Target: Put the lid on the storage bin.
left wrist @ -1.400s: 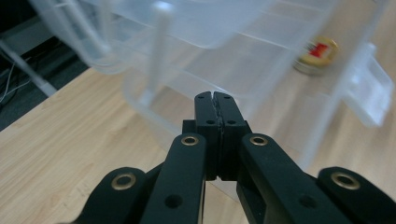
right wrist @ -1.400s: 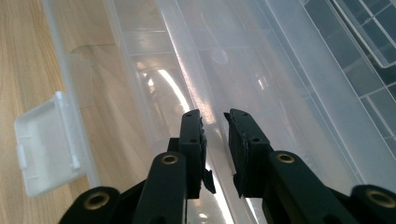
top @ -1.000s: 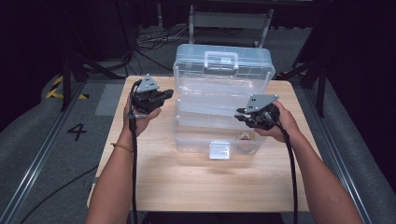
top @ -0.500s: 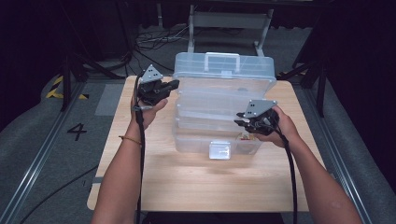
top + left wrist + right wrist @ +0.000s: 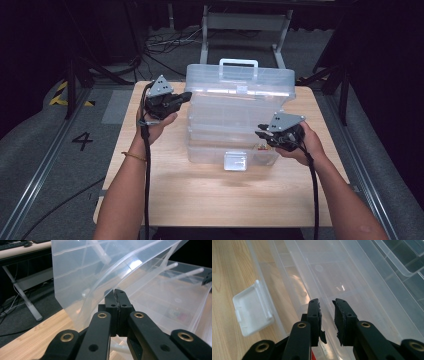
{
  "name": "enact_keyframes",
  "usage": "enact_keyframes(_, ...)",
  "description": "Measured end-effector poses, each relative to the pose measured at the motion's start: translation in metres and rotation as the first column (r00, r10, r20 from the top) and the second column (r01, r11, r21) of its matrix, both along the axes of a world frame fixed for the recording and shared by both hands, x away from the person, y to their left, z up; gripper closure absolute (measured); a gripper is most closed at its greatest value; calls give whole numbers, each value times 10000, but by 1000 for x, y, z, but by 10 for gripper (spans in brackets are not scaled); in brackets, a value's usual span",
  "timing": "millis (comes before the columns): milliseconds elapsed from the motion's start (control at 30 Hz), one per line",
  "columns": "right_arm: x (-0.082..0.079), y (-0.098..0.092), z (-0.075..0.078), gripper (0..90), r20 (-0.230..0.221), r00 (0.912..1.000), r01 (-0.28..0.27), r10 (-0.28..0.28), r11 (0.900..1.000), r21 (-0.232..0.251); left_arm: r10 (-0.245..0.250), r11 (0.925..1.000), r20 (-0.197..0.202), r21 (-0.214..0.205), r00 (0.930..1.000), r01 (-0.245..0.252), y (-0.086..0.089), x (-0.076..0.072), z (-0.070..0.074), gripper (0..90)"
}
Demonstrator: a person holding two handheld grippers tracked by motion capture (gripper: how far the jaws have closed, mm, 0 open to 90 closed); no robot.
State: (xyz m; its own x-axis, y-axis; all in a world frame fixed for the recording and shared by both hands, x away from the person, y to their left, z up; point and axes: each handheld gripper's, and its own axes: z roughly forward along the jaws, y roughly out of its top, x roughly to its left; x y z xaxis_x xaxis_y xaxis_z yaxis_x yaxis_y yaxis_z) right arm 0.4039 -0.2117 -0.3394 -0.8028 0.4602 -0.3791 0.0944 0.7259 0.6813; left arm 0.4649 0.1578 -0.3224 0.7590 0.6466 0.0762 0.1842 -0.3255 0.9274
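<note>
**Inspector:** Wood table (image 5: 210, 195) at the lower frame, with forearms coming in over its near edge. What sits on it?

**Assistant:** Clear plastic box (image 5: 225, 135) at centre frame. Its latch (image 5: 235, 161) hangs flat at the front wall.

**Inspector:** Right gripper?

**Assistant:** Right gripper (image 5: 260, 135) is at the box's front right corner, right of centre. Its jaws stand at a narrow gap and have just been closing slightly. In the right gripper view a clear wall rim runs into that gap, and I see no pad pressing on it.

**Inspector:** Contents?

**Assistant:** One small coloured item is inside beside that gripper, too blurred to identify.

**Inspector:** Farther back?

**Assistant:** Left gripper (image 5: 185, 96) is at the box's left side, left of centre and higher in frame. Its pads (image 5: 110, 302) are pressed together, and the tips meet the curved edge of the lid (image 5: 100, 272). I cannot tell whether that edge is pinched.

**Inspector:** Lid position?

**Assistant:** Raised and tilted, with its handle (image 5: 238, 62) at upper centre.
</note>
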Motion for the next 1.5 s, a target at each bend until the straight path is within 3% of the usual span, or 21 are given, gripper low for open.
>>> enact_keyframes(567,-22,-35,1,802,-157,9996,234,-220,9948,986,-429,9982,-128,421,9990,434,4,-19,-12,900)
enact_keyframes(800,-26,-47,-4,801,-260,9987,466,-440,9930,1082,-430,9965,-61,719,9991,433,4,-25,-16,900)
enact_keyframes(1167,-33,-62,-13,798,-379,9966,776,-736,9898,1193,-592,9952,-133,776,9982,600,5,-34,-22,900)
enact_keyframes(1500,-37,-73,-21,797,-578,9936,1038,-973,9871,1217,-696,9916,-260,1070,9972,720,6,-41,-28,900)
